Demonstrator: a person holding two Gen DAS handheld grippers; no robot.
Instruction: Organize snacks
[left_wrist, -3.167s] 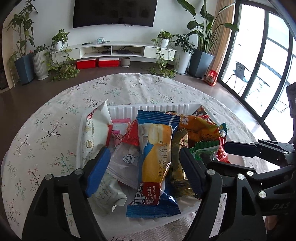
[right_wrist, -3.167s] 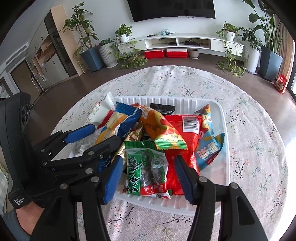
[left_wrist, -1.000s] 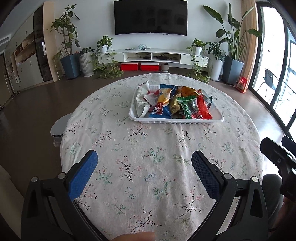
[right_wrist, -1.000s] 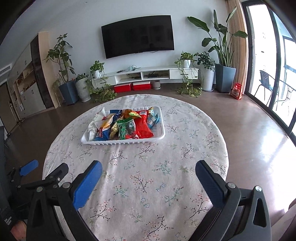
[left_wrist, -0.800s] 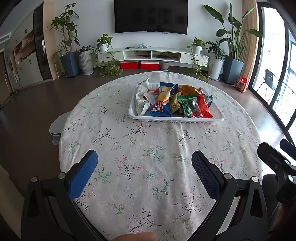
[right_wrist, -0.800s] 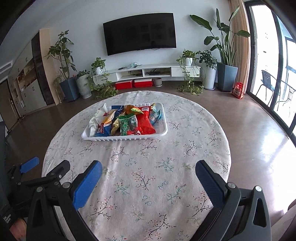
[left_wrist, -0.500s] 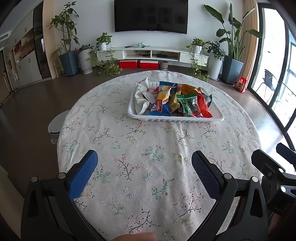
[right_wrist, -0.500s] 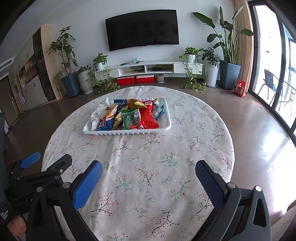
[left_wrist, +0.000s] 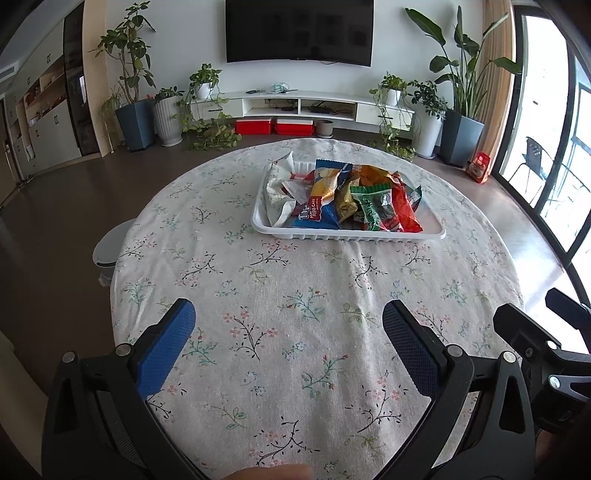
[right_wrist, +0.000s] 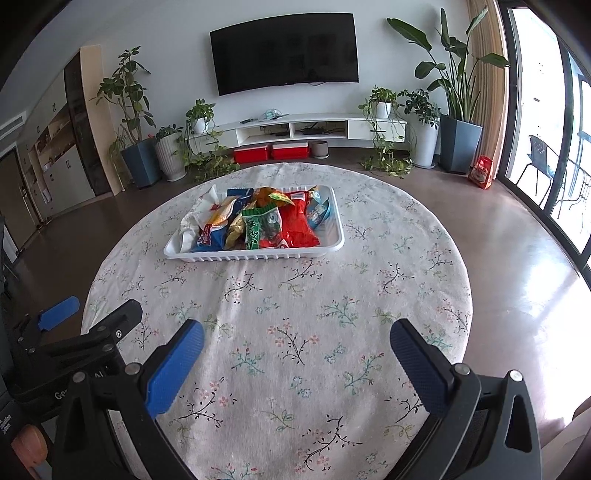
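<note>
Both grippers pulled way back from the tray (left_wrist: 347, 233) w/ the snacks (left_wrist: 343, 199) piled inside, far across the tabletop (left_wrist: 295, 314). Left gripper (left_wrist: 288, 332) & right gripper (right_wrist: 295, 341) have wide jaws, holding nothing (job looks about done).

Home living room — wall television (right_wrist: 284, 51), potted plants (right_wrist: 458, 92), floral-clothed table (right_wrist: 295, 314).

Blue snack packet (left_wrist: 317, 206) — reads, seemingly, "TIPO… CAKE".
</note>
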